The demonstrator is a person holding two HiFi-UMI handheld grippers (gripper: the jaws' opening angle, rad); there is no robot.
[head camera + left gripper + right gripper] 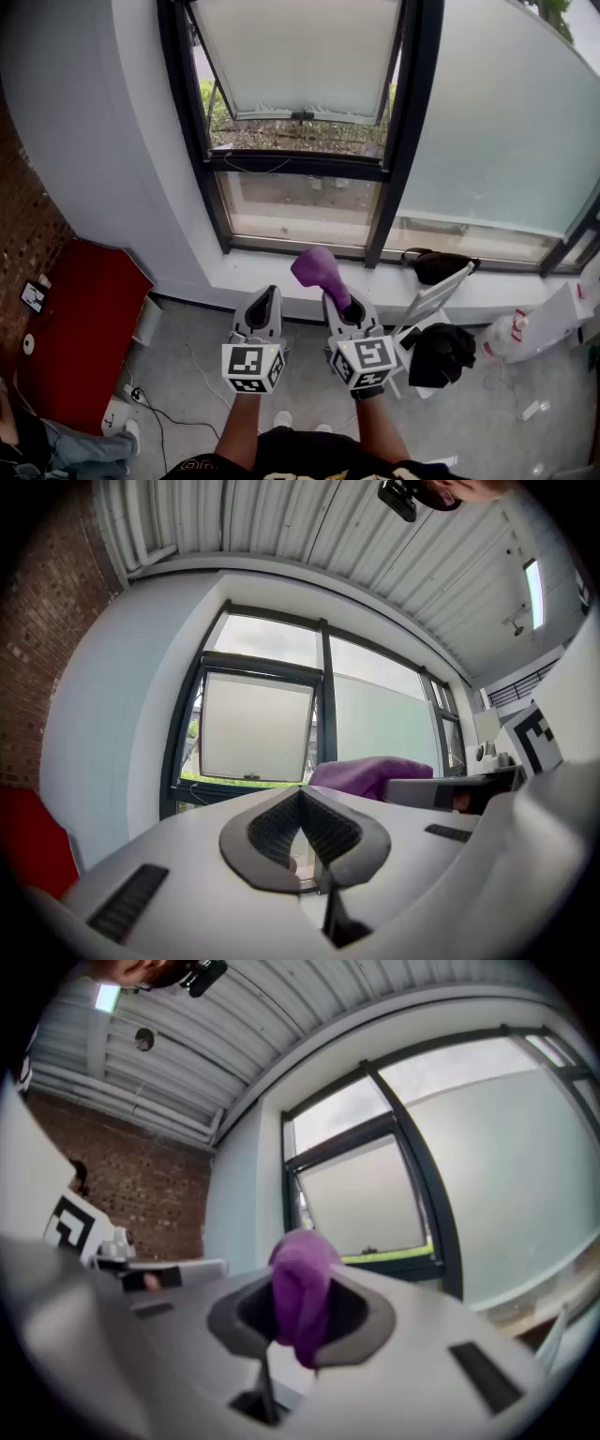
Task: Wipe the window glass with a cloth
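The right gripper (339,305) is closed on the purple cloth (317,267). A bunch of cloth stands out above its jaws and a short end hangs below them in the right gripper view (302,1297). The left gripper (264,302) is just beside it, with its jaws together and nothing between them. Both are low, over the floor in front of the sill (281,281), and the cloth touches no glass (300,202).

I judge this to fit 2 stages: the cloth carried toward the panes for wiping, or brought back from them after wiping. The pictures do not settle which. Any further wiping would need the right gripper to go forward and up while its grip stays firm, so that the bunch presses flat on the pane.
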